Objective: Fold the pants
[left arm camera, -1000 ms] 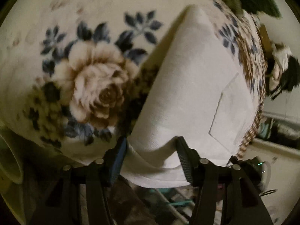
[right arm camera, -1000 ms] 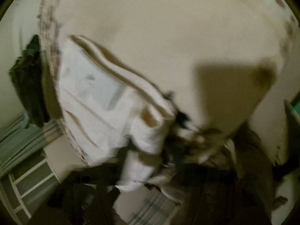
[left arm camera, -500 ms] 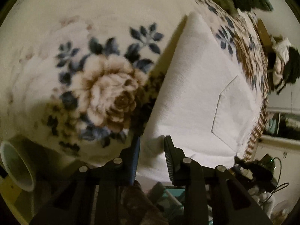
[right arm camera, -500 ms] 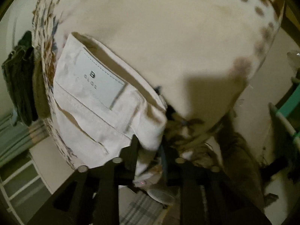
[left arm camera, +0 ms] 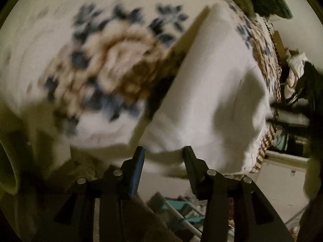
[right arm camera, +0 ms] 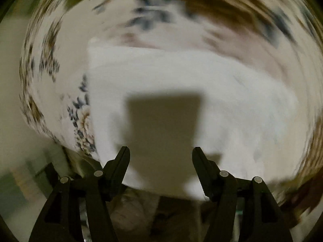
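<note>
White pants (left arm camera: 212, 92) folded into compact stack on floral blanket (left arm camera: 60, 30); left gripper (left arm camera: 163, 157), right gripper (right arm camera: 160, 155) just spread, released; only tidying left.

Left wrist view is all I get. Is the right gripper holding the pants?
Observer: No. The right gripper is open; its fingers have just been spreading, with nothing pinched between them.
Operator: Where is it?
Observer: Above the folded white pants; its shadow falls on the cloth.
Operator: Pants lying flat there?
Observer: Too blurred to judge. The floral blanket shows past their left edge.
</note>
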Demonstrator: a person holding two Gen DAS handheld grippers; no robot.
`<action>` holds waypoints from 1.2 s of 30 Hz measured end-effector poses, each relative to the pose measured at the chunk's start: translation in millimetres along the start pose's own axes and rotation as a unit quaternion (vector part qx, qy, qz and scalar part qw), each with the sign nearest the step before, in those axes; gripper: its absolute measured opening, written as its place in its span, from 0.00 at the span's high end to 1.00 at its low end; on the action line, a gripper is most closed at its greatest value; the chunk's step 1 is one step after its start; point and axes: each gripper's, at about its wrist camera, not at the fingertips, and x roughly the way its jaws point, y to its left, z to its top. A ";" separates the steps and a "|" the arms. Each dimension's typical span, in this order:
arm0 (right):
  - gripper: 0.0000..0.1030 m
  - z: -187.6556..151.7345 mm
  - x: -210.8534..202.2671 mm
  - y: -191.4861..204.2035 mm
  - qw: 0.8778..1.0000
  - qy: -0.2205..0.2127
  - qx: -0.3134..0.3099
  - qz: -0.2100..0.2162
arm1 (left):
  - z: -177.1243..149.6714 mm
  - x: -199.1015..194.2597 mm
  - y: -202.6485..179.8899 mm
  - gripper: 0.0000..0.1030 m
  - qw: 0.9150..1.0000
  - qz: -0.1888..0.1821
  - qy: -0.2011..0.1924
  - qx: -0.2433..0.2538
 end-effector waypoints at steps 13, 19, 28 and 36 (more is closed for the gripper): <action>0.17 86.3 34.8 115.6 0.991 -0.006 -0.079 -0.112 | 15.8 -23.5 44.5 0.65 0.985 -0.081 -0.050 -0.147; 0.15 94.1 73.3 137.7 0.969 0.031 -0.102 -0.221 | 36.9 -3.4 36.0 0.64 0.982 -0.104 -0.034 -0.155; 0.37 87.6 52.4 112.2 0.976 0.007 -0.093 -0.199 | 17.1 11.0 47.3 0.46 0.988 -0.074 0.005 -0.135; 0.45 69.5 20.7 90.1 0.978 -0.014 -0.088 -0.186 | 4.2 -4.5 78.2 0.51 0.967 -0.111 -0.004 -0.231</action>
